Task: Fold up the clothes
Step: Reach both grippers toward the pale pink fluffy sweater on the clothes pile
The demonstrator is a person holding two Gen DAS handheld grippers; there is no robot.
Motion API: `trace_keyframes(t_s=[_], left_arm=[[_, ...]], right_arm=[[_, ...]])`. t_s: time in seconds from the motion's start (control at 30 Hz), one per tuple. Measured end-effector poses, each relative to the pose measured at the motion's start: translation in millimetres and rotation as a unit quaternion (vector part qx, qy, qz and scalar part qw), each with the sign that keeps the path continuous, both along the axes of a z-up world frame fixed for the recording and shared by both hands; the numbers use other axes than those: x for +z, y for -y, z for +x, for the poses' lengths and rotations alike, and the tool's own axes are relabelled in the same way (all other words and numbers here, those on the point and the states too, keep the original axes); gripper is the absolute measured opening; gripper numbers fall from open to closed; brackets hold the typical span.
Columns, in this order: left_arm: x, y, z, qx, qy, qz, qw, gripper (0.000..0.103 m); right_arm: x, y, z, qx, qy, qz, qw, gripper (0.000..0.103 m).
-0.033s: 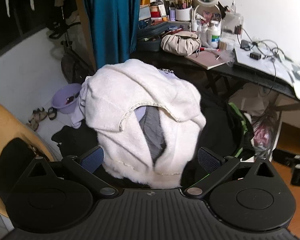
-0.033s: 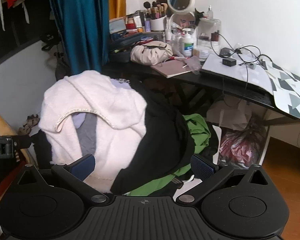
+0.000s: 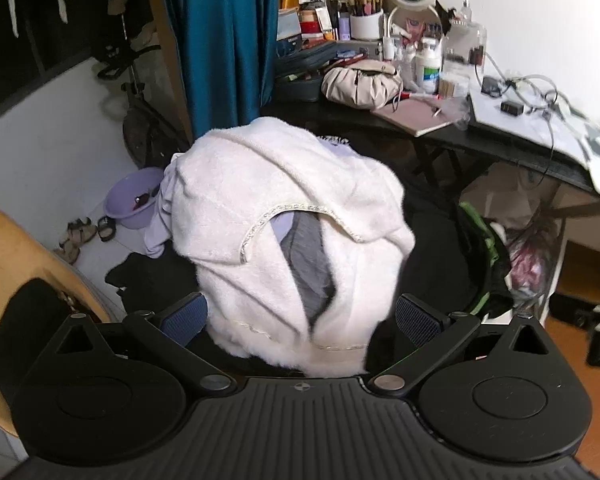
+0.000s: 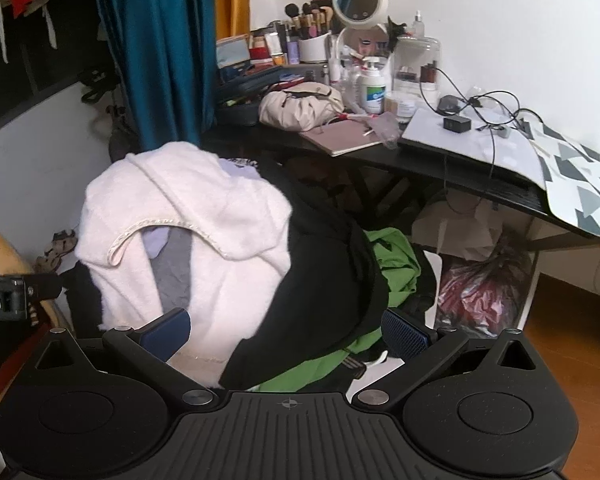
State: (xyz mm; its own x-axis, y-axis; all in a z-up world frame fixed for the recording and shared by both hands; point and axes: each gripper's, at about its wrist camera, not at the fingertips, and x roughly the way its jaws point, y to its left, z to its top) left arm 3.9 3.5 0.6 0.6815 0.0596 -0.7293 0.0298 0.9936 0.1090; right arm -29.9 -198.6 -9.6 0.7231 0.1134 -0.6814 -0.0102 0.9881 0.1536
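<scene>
Black desk — beige pouch, notebook, laptop.

A white fleece garment tops black cloth and green fabric; the curtain is teal.

Both grippers' fingers spread wide

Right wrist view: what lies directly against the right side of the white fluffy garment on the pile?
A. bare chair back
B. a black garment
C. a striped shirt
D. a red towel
B: a black garment drapes over the pile against the right edge of the white fluffy garment, with a green garment showing beyond and beneath the black one.
</scene>
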Motion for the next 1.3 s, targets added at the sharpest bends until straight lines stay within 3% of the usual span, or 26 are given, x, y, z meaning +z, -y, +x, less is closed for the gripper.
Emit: trace_keyframes(t_s=[0.2, 0.33, 0.47, 0.6, 0.7, 0.83, 1.03, 1.2, 1.3], left_arm=[[2, -14, 15, -0.014, -0.026, 0.012, 0.9995, 0.102], [-4, -10, 26, -0.023, -0.022, 0.038, 0.9988, 0.102], [-11, -20, 26, -0.038, 0.003, 0.013, 0.9992, 0.102], [-12, -25, 23, -0.033, 0.025, 0.040, 0.9983, 0.102], [-16, -25, 13, -0.044, 0.044, 0.056, 0.9965, 0.103], [-22, -31, 4, -0.086, 0.053, 0.025, 0.9946, 0.103], [-42, -32, 9, -0.097, 0.086, 0.157, 0.9791, 0.102], [-72, -42, 19, -0.124, 0.114, 0.235, 0.9573, 0.102], [-94, -52, 38, -0.139, 0.107, 0.245, 0.9535, 0.102]], right_arm=[[2, -10, 15, -0.010, 0.000, 0.001, 1.000, 0.102], [3, -19, 24, -0.019, -0.001, 0.001, 1.000, 0.102], [0, -24, 25, -0.038, 0.020, -0.007, 0.999, 0.102], [-3, -29, 23, -0.057, 0.067, -0.038, 0.995, 0.102], [-6, -41, 30, -0.018, 0.082, -0.054, 0.995, 0.102], [-10, -53, 41, 0.002, 0.094, -0.057, 0.994, 0.102], [-28, -58, 59, 0.024, 0.091, -0.061, 0.994, 0.102], [-53, -67, 78, 0.018, 0.097, -0.064, 0.993, 0.102], [-71, -77, 100, 0.014, 0.064, -0.053, 0.996, 0.102]])
